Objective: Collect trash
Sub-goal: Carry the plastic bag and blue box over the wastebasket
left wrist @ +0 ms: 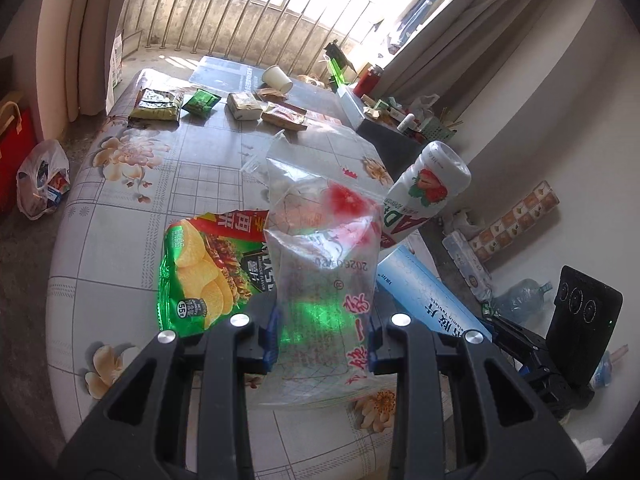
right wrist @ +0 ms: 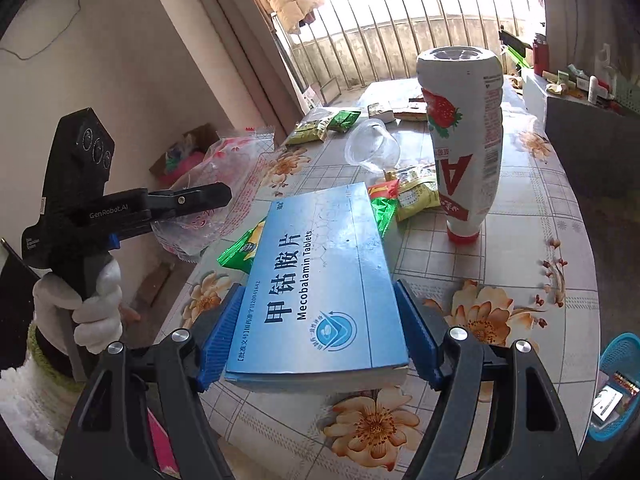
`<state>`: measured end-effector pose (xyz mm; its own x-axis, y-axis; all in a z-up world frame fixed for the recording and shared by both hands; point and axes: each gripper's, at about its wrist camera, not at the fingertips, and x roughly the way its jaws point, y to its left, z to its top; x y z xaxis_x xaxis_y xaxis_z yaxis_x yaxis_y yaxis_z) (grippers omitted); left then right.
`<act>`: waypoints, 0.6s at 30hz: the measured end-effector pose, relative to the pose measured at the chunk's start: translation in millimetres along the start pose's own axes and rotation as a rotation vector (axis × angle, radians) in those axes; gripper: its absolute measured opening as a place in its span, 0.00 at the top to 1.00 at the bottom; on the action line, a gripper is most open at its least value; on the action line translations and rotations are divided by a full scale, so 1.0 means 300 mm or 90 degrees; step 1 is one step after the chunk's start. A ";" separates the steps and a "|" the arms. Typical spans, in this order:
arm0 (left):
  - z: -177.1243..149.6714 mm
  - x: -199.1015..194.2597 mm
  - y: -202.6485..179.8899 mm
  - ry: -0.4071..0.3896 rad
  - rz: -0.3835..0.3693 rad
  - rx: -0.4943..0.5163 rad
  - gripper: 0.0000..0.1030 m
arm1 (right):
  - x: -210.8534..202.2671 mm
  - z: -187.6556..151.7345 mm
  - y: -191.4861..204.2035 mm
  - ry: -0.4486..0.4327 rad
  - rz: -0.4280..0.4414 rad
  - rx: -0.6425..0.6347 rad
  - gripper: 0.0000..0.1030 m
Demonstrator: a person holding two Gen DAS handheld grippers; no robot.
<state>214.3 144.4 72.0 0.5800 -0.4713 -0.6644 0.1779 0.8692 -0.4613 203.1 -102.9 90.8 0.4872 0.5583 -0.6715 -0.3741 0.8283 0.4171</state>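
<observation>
My left gripper point(left wrist: 323, 340) is shut on a clear plastic bag point(left wrist: 320, 240) with red print, lifted above the flowered table point(left wrist: 120, 240). A green chip bag point(left wrist: 208, 268) lies on the table just left of it. My right gripper point(right wrist: 320, 336) is shut on a blue tablet box point(right wrist: 320, 272), its blue pads point(right wrist: 218, 340) pressing both long sides, raised over the table point(right wrist: 500, 240). The box point(left wrist: 428, 300) also shows at the right of the left wrist view. A white strawberry drink bottle point(right wrist: 464, 140) stands upside down on its red cap. The left gripper point(right wrist: 192, 204) with the bag point(right wrist: 216, 200) appears at left.
Several snack packets point(left wrist: 156, 106), a paper cup point(left wrist: 277, 78) and a clear plastic cup point(right wrist: 372, 148) lie on the table's far part. A white bag of rubbish point(left wrist: 42, 180) sits on the floor at left. A blue basket point(right wrist: 618, 384) stands at right. A gloved hand point(right wrist: 86, 312) holds the left tool.
</observation>
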 end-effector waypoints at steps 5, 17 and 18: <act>-0.089 0.060 -0.236 0.049 -0.057 0.079 0.71 | -0.210 -0.130 -0.165 -0.042 -0.037 0.095 0.30; -0.271 0.438 -0.945 0.210 -0.184 0.296 0.70 | -0.768 -0.533 -0.713 -0.214 -0.270 0.396 0.30; -0.285 0.497 -0.996 0.233 -0.179 0.305 0.70 | -0.791 -0.570 -0.762 -0.224 -0.279 0.423 0.30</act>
<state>179.4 -198.4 60.6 0.1680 -0.6368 -0.7525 0.6663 0.6359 -0.3894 38.1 -432.9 50.1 0.7359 0.0749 -0.6729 0.3886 0.7671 0.5104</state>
